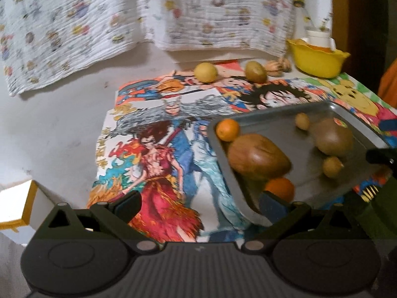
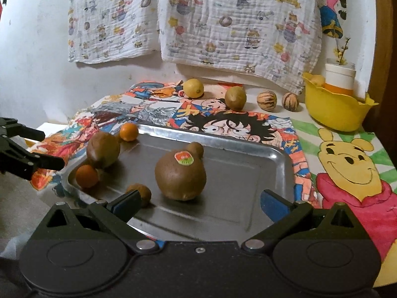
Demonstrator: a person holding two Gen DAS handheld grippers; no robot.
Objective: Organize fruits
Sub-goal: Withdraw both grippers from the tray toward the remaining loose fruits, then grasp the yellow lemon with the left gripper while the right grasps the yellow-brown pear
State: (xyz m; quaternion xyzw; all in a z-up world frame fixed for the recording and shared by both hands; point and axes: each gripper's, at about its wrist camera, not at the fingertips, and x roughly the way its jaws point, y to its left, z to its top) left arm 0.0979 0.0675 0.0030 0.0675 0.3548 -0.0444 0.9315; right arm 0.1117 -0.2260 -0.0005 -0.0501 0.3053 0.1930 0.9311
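Note:
A metal tray [image 2: 248, 149] [image 1: 268, 116] lies on the cartoon mat. It holds two kiwis [image 2: 180, 175] [image 2: 103, 152], two small oranges [image 2: 129, 131] [image 2: 86, 175] and small brown fruits [image 2: 141, 193]. In the left wrist view the kiwis [image 1: 258, 157] [image 1: 332, 136] and oranges [image 1: 227, 129] [image 1: 280, 188] show too. A lemon [image 2: 193, 88], a brown fruit [image 2: 235, 98] and two walnuts [image 2: 266, 100] lie behind the tray. My right gripper [image 2: 201, 203] is open and empty over the tray's near edge. My left gripper [image 1: 201, 203] is open and empty at the tray's left side.
A yellow bowl [image 2: 332, 109] with a white-capped jar [image 2: 340, 77] stands at the back right. A patterned cloth [image 2: 223, 24] hangs on the wall behind. The mat's Pooh picture [image 2: 347, 164] lies right of the tray. The left gripper [image 2: 42, 149] shows at left.

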